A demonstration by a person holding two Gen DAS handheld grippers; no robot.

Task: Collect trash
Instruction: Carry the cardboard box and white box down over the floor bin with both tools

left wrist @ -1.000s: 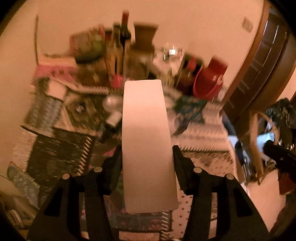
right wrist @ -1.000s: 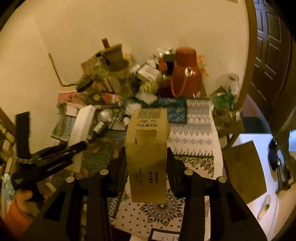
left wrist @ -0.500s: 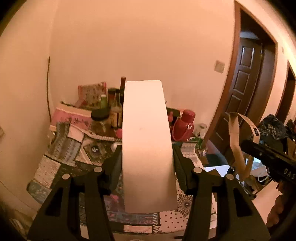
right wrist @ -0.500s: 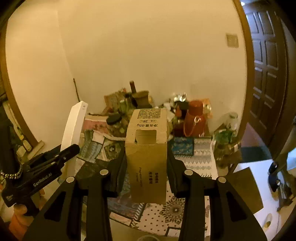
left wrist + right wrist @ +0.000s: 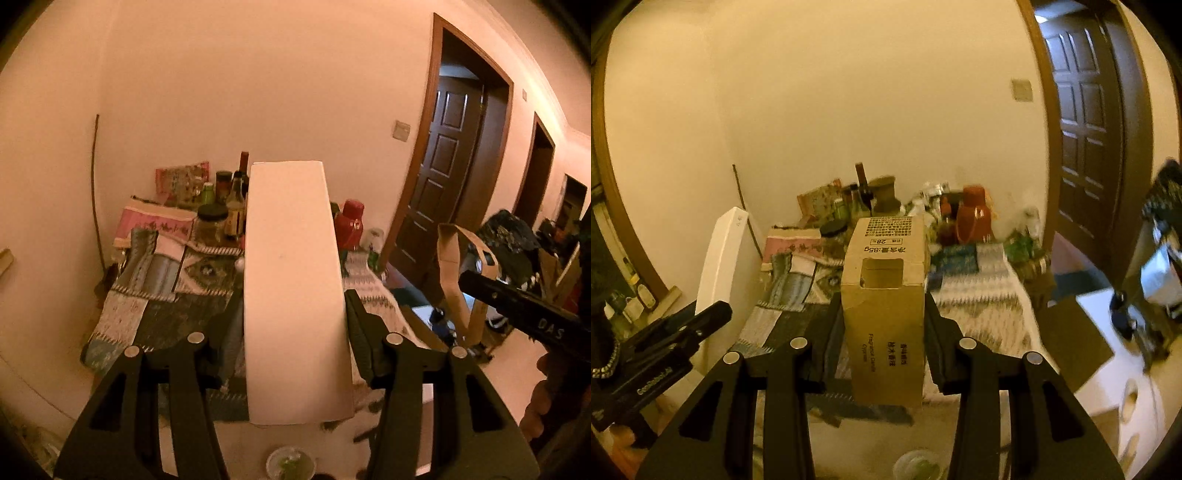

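My left gripper (image 5: 293, 314) is shut on a long white box (image 5: 293, 288) that stands up between its fingers and hides the table's middle. In the right wrist view my right gripper (image 5: 884, 314) is shut on a brown cardboard candle box (image 5: 884, 310) with a cut-out window. The white box (image 5: 726, 258) also shows at the left of that view, held by the left gripper. Both are held in the air, back from the cluttered table (image 5: 177, 295).
The patterned cloth table carries bottles (image 5: 236, 206), a jar, a red thermos (image 5: 973, 218) and packets against the wall. A dark door (image 5: 447, 184) stands to the right. A paper bag with handles (image 5: 454, 266) and other bags sit on the floor at right.
Both grippers pulled back and rose away from the table with their boxes; the table now looks smaller and farther, and the doorways and paper bag have come into view.
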